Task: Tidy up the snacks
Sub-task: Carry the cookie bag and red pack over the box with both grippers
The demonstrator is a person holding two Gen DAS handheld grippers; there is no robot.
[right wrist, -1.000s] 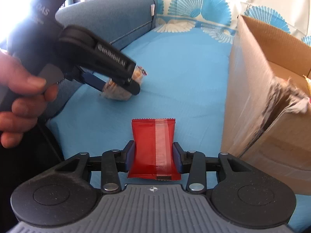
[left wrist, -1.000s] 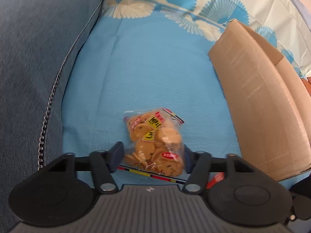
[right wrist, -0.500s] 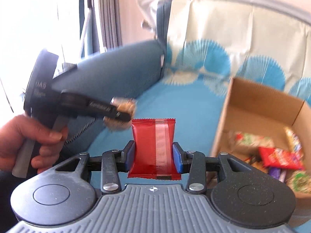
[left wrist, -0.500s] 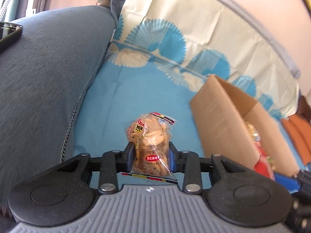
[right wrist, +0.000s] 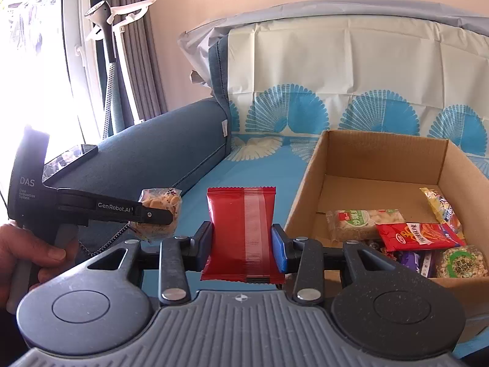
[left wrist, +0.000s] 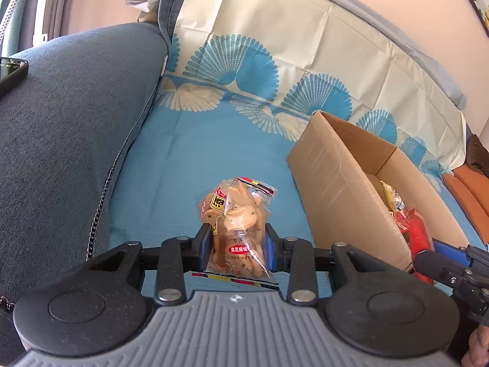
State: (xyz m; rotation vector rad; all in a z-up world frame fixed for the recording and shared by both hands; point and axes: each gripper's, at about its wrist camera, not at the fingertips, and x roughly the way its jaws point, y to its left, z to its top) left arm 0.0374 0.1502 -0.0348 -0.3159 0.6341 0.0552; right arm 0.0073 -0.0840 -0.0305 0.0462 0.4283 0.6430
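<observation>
Left gripper (left wrist: 236,246): I have its jaws pinching the clear biscuit bag (left wrist: 235,223) across its lower half; the jaws have just been closing onto it, and the bag now hangs clear of the blue sofa cover (left wrist: 195,153).
Right gripper (right wrist: 243,241): jaws clamped on the sides of the red snack packet (right wrist: 241,232), which stands upright between the pads.
Why held this way: I judge a side pinch keeps each pack upright and lets it drop straight down once I am over the box.
Cardboard box (right wrist: 308,183): open-topped, sitting on the sofa cover to the right of both grippers; it already holds several wrapped snacks, among them a red packet (right wrist: 418,235) and a green-labelled rice cracker bar (right wrist: 363,221).
In the way: the box's near wall stands between each held pack and the inside, so I expect both must go over the rim.
Crowding: the two grippers are near each other, so I would take them in one after the other.
Nearby: a phone (right wrist: 70,160) lies on the grey-blue armrest (right wrist: 146,156), well apart from the box.
Hand (right wrist: 29,255): it grips the left gripper's handle.
</observation>
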